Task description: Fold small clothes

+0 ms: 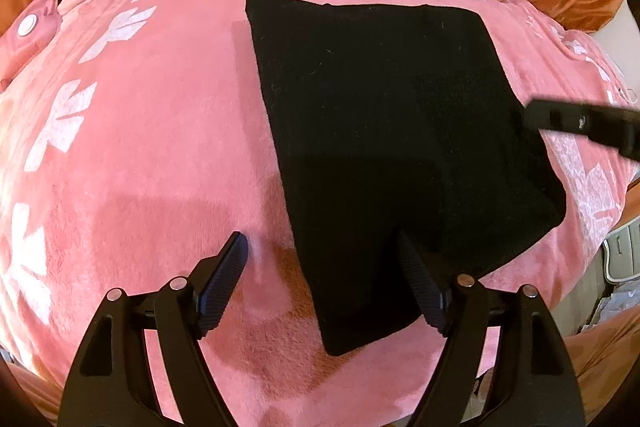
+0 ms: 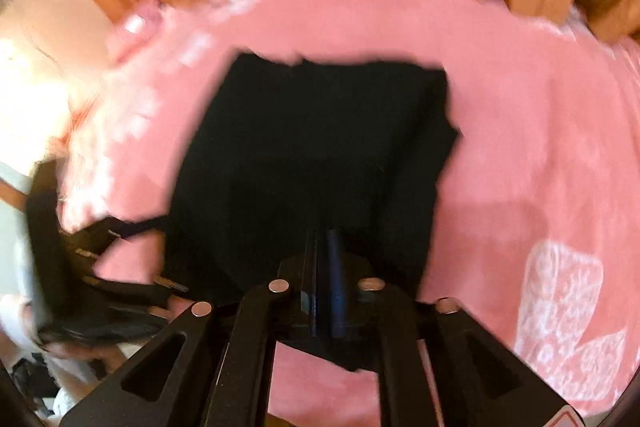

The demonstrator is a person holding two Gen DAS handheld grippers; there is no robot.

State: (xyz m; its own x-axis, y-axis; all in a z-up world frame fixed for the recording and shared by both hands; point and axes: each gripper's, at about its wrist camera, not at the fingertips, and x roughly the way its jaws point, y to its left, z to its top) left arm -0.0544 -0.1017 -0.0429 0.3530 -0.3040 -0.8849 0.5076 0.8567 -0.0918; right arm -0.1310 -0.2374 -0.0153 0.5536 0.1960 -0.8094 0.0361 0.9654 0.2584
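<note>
cloth: my black garment (image 1: 384, 131), plain, folded into a rough rectangle | pose: lying flat | place: on pink blanket (image 1: 160, 147), toward the right

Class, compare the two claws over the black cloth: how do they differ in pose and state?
The left claw stands wide open, straddling the edge of the black folded cloth; the right claw has its fingers nearly together over the cloth. Whether it pinches fabric is unclear. Both are black and point down at the pink fleece blanket.

Warm, bright daylight; the left wrist view is sharp, its edges bowed by the fisheye lens, with soft shadows on the fuzzy pink blanket (image 1: 160, 155). The right wrist view is smeared by motion blur — glare whitens its left edge.
</note>
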